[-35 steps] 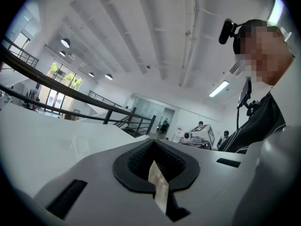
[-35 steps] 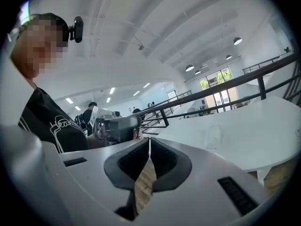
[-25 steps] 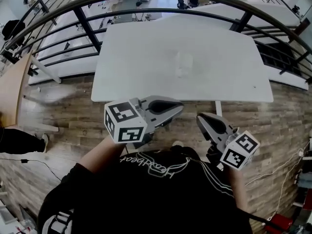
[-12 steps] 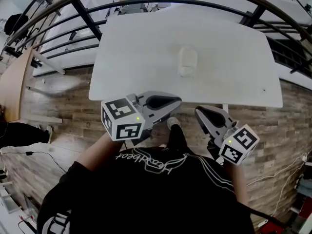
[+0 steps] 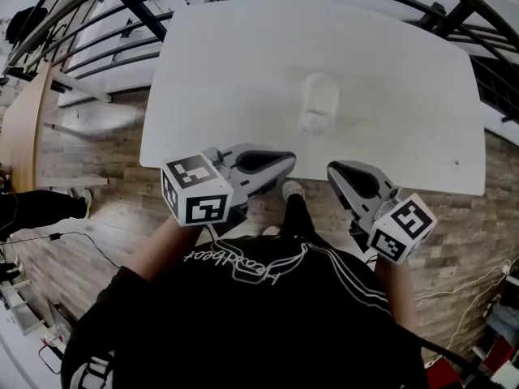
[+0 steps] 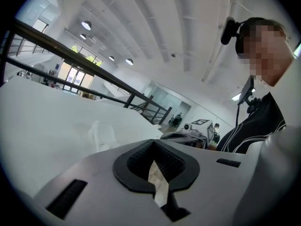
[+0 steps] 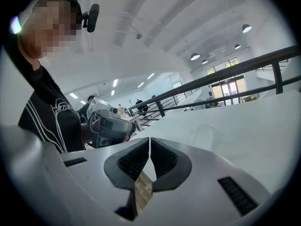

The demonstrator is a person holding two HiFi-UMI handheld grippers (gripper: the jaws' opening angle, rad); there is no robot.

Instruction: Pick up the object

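A clear, whitish plastic object (image 5: 319, 104) lies near the middle of the white table (image 5: 211, 71). It shows faintly in the left gripper view (image 6: 101, 133) and in the right gripper view (image 7: 203, 135). My left gripper (image 5: 288, 162) hangs just short of the table's near edge, its jaws shut with nothing between them (image 6: 153, 141). My right gripper (image 5: 336, 173) is beside it at the same edge, also shut and empty (image 7: 149, 139). Both are well short of the object.
A dark metal railing (image 5: 138, 6) curves round the far side of the table. A wood-plank floor (image 5: 89, 217) lies below, with a wooden desk (image 5: 20, 128) at the left. The person's shoe (image 5: 292, 190) is under the table's near edge.
The head view has moved forward: the table and the clear object sit lower and larger in the picture. Both grippers stay shut and have come closer to the table's near edge.
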